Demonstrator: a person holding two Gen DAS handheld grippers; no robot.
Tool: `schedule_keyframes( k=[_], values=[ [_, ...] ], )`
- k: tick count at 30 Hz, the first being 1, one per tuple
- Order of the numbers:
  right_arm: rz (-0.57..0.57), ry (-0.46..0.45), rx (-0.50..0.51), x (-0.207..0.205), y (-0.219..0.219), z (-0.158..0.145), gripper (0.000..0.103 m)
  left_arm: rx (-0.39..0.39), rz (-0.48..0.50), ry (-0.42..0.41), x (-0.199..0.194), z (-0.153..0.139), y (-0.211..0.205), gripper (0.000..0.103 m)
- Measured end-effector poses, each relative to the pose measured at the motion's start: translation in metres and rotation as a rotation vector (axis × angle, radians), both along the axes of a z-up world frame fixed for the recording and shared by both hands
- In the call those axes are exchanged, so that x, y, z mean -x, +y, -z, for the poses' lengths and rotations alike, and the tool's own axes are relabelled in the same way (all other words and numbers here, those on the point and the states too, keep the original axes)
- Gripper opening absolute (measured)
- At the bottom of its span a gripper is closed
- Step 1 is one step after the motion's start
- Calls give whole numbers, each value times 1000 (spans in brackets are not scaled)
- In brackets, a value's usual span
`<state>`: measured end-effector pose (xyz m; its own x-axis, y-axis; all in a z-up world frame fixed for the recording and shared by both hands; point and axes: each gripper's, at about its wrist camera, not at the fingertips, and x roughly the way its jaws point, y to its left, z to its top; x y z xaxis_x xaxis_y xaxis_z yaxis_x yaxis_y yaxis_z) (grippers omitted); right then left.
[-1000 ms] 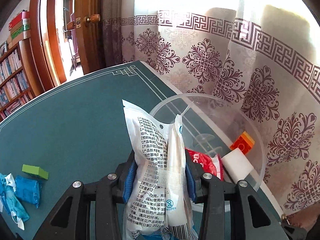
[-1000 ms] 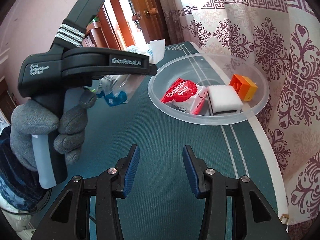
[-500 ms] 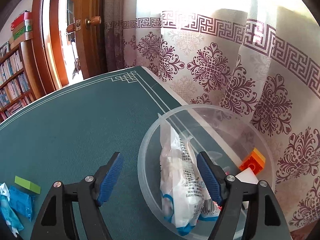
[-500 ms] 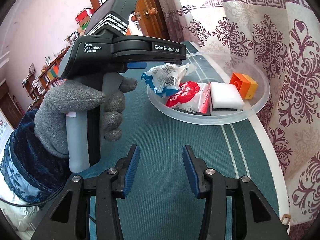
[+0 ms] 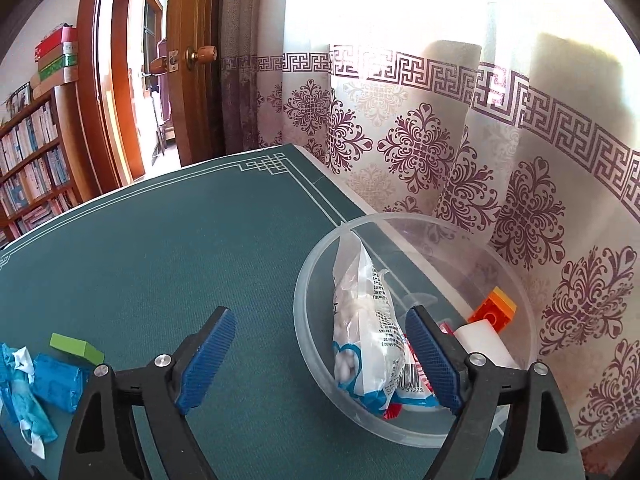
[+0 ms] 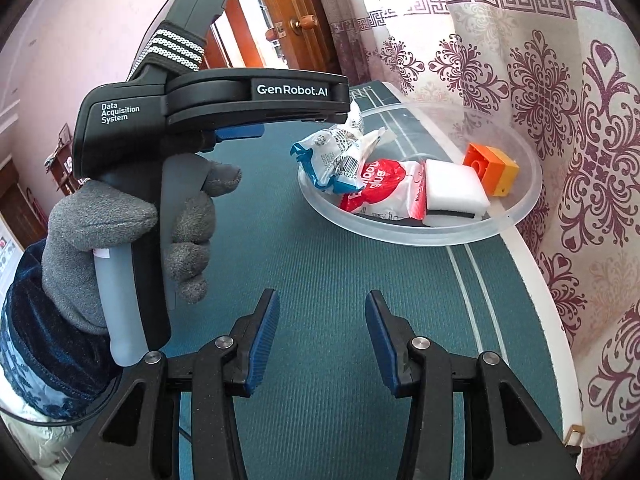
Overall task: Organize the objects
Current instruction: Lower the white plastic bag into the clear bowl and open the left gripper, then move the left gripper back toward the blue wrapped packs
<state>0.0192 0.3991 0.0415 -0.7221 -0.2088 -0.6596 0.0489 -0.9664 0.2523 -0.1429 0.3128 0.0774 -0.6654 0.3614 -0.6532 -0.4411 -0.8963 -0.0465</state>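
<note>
A: Item one, your left gripper [image 5: 318,356]?

B: Its jaws have just been opening and stand spread; the white-and-blue plastic packet [image 5: 366,336] lies loose between them, inside the clear round plastic bowl [image 5: 312,280].

A: Also in that bowl?

B: A red-and-white packet [image 6: 376,188], white sponge block [image 6: 454,190], orange toy brick [image 6: 490,168].

A: Your right gripper [image 6: 322,338]?

B: Parted and empty, short of the bowl.

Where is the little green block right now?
In the left wrist view, the green block lies on the teal tablecloth at far left, beside the blue packets.
</note>
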Motion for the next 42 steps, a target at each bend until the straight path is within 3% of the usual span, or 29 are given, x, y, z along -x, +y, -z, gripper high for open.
schedule_keyframes(
  k=[7, 11, 22, 42],
  values=[
    [-4, 0, -5, -1, -3, 0, 47, 3, -28, -11, 4, 10, -1, 93],
    [-4, -2, -4, -2, -3, 1, 47, 43, -24, -11, 5, 16, 4, 94],
    [-10, -4, -10, -5, -7, 2, 47, 0, -27, -33, 2, 13, -9, 96],
    [-46, -17, -33, -12, -35, -1, 47, -37, -142, -26, -19, 8, -83, 99]
  ],
)
